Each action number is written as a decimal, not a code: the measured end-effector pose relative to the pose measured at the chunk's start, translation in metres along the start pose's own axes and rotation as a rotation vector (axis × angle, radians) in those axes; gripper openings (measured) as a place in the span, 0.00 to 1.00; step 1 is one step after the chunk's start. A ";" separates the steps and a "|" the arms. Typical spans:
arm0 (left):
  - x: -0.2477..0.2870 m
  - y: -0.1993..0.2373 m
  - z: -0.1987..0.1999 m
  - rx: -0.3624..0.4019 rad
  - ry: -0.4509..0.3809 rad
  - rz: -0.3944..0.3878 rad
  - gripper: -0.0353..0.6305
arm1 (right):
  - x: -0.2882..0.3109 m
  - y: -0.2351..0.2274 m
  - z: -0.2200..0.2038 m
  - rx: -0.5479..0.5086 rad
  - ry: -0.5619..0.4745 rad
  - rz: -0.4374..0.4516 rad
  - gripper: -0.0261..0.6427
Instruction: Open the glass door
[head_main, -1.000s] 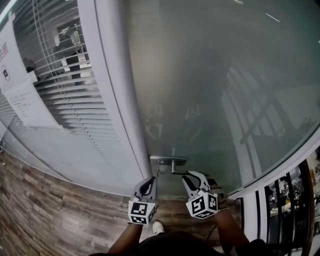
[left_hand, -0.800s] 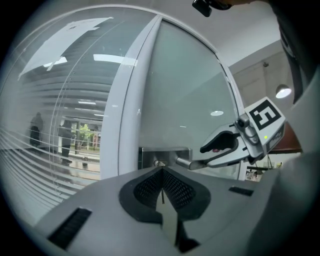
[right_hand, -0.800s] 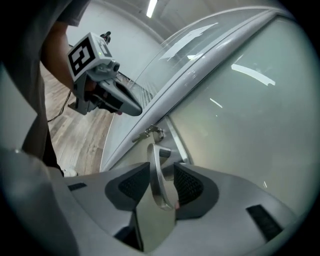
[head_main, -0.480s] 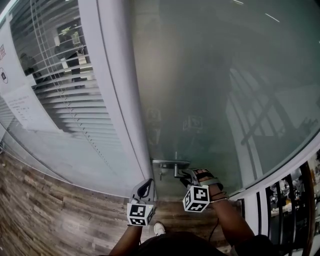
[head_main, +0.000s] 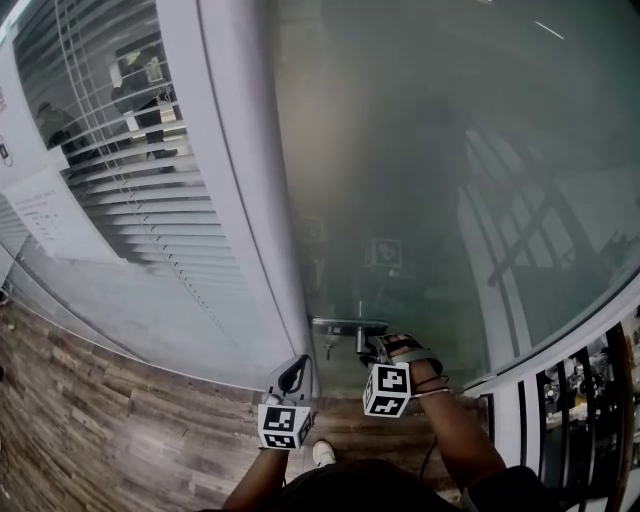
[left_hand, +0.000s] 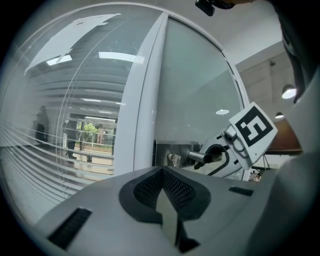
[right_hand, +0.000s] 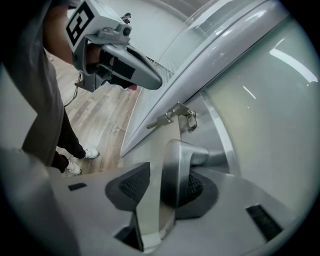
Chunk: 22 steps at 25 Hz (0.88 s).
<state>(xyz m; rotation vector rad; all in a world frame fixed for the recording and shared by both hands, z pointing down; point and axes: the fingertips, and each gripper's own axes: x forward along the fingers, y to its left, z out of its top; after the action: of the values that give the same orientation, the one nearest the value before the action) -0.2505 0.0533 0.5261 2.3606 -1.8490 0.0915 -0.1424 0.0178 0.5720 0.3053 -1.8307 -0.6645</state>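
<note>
A tall pale-green frosted glass door (head_main: 420, 180) fills most of the head view, its surface smooth and faintly mirroring windows and ceiling lights. To its left stands a clear glass wall with white slatted blinds (head_main: 110, 170), and through it a lit room with furniture shows. A broad white frame post (head_main: 225, 180) divides the wall from the door. Below lies a grey-brown wood-plank floor (head_main: 90, 430). A black barred railing (head_main: 560, 400) runs along the right edge. A white paper notice (head_main: 50, 215) is stuck on the glass wall.

The left gripper (head_main: 297, 362) hovers just beside the post, near the door's edge, with its jaws together and nothing between them. The right gripper (head_main: 375, 350) points steeply down at the door's brushed-metal lever handle (right_hand: 176, 165), low on the door by the post. Its jaws stand wide apart around the lever, which lies against one pad with a gap to the other. A small silver key (right_hand: 165, 119) sticks out of the lock plate just beyond.
</note>
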 end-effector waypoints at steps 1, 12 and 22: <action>0.001 0.000 0.000 0.001 -0.001 -0.003 0.06 | 0.000 -0.002 0.000 0.001 -0.001 -0.004 0.26; 0.004 -0.015 -0.001 -0.017 0.036 -0.056 0.06 | -0.004 -0.014 0.005 0.036 -0.085 -0.048 0.08; 0.005 -0.038 -0.008 0.014 0.024 -0.083 0.06 | -0.009 -0.008 0.001 0.123 -0.217 -0.064 0.08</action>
<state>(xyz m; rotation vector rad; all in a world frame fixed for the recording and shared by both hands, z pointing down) -0.2119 0.0591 0.5317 2.4307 -1.7430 0.1238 -0.1409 0.0162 0.5595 0.3865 -2.0812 -0.6510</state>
